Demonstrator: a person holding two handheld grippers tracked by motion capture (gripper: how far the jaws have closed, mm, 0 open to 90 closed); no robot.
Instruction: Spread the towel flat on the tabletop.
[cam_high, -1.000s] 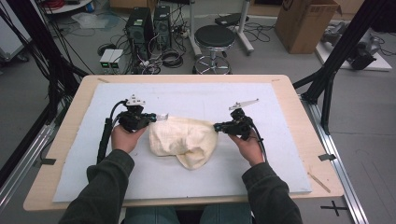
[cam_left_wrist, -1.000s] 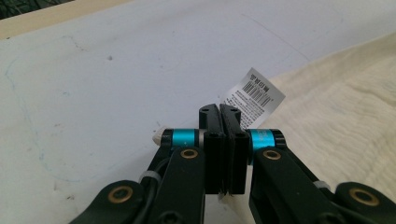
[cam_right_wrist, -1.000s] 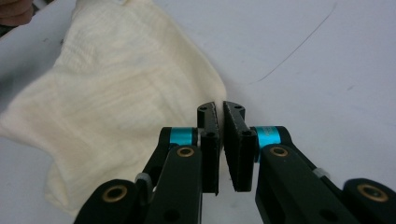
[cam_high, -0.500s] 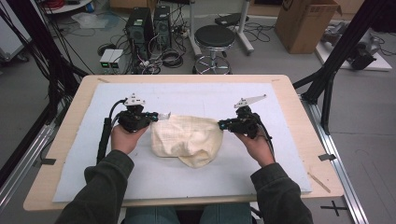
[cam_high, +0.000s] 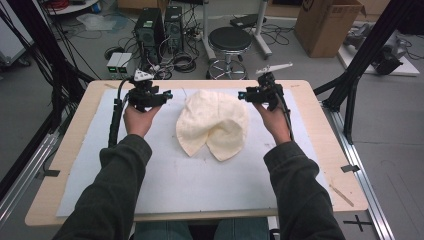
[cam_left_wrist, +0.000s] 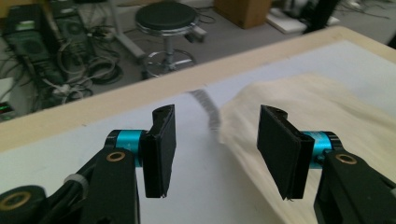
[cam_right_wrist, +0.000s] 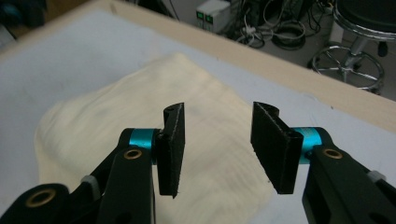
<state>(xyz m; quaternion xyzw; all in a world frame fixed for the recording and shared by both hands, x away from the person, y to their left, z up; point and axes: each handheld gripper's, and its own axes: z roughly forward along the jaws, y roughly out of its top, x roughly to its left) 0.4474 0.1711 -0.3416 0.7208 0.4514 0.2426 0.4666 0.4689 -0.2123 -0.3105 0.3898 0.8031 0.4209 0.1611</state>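
Workshop floor cluttered beyond; my table (cam_high: 320, 150) carries a white mat (cam_high: 150, 170). Cream cloth (cam_high: 214, 125) lies bunched at mat centre, lobes folded over. My left tongs (cam_high: 167, 94) hang just beside its left edge, jaws apart, empty. Right tongs (cam_high: 242, 95) sit at its upper right edge, jaws apart, empty. Judgement: between grasps; next, pinch an edge on each side.

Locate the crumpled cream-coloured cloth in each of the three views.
High view: crumpled cream-coloured cloth lies mid-table, between both grippers.
Left gripper view: cloth at right, beyond the right-hand jaw.
Right gripper view: cloth at centre-left, behind the jaws.
Shared landmark: round black stool beyond the table's far edge.
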